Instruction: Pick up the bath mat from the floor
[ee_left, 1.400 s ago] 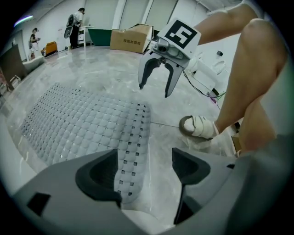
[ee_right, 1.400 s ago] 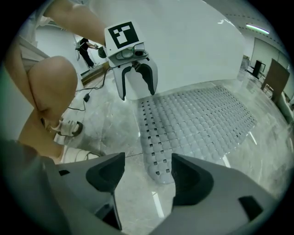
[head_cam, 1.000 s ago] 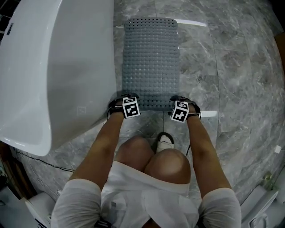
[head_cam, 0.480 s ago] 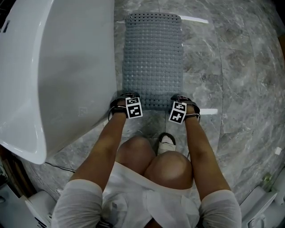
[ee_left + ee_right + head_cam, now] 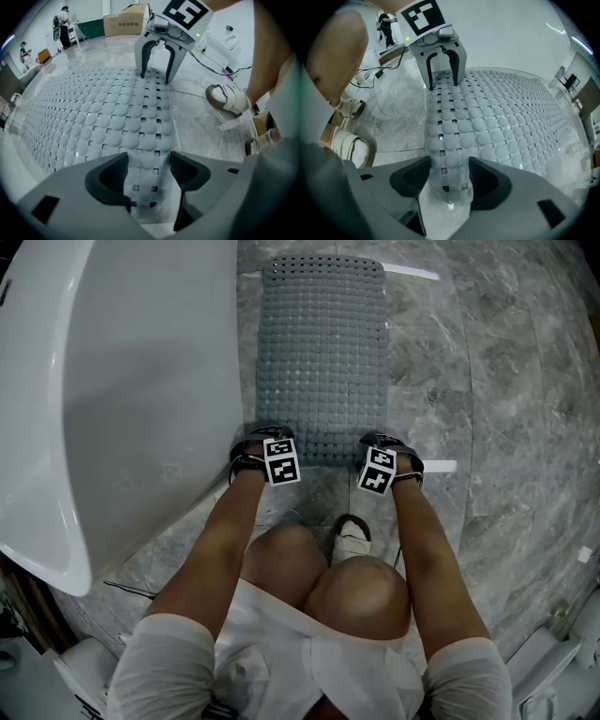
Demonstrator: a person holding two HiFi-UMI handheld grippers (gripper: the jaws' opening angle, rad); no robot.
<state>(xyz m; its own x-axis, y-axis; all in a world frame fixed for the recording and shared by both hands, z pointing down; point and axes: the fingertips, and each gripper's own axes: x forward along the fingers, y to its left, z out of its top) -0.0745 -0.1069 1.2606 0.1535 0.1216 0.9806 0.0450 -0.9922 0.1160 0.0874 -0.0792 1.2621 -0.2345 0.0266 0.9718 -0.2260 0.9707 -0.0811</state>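
**Operator:** Report the layout, left to right.

**Technician:** The white bathtub point(image 5: 141, 381) is at the left. The grey studded bath mat point(image 5: 322, 352) lies flat on the marble floor point(image 5: 516, 427) just beside the tub, with its long side running away from the person. The left gripper point(image 5: 149, 158) is at the left corner of the mat's near edge and the right gripper point(image 5: 449, 163) is at the right corner. Both point steeply down.

**Operator:** What has changed?

**Technician:** Both grippers are at the same two corners as a second ago. The change is in the fingers. The left gripper's fingers point(image 5: 108, 178) have just been closing and are now partly drawn in, with a strip of the mat's edge between them. The right gripper's fingers point(image 5: 490, 180) have also just been closing, but less, and are still widely spread over their corner. The mat edge there looks slightly rucked, with floor showing beneath it.

**Operator:** What does that mean for the task?

**Technician:** In my judgement the grasp has begun but is not complete, as neither pair is pinching the mat firmly yet. The mat is still down on the floor, so the fingers must finish closing before any lift. If the grip is uneven, the right corner may slip.
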